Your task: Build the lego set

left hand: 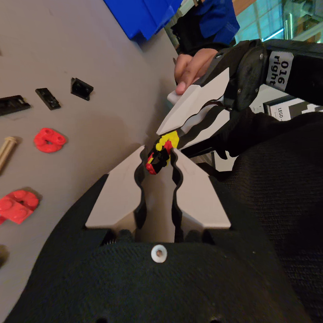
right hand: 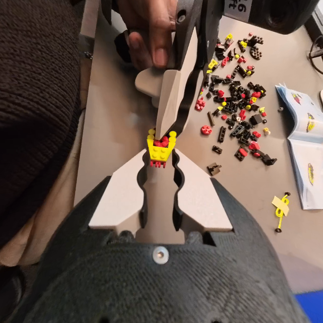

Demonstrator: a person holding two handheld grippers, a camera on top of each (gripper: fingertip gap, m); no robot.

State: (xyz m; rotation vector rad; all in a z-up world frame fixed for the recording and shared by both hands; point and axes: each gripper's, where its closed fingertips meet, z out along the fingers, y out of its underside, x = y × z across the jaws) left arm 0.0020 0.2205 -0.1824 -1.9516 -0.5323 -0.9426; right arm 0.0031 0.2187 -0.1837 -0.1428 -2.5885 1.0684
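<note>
Small red-yellow-black lego assembly held above tabletop, pinched between tips of both grippers. Left gripper fingers clamped on its black end; right gripper fingers clamped on yellow end. Loose brick pile right of assembly, instruction booklet beyond.

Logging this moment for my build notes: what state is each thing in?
small assembly: off the table, held at both ends.
left gripper: shut on small assembly.
right gripper: shut on small assembly.
loose bricks: scattered on the table.
instruction booklet: lying open.
yellow string piece: loose, taped.
</note>
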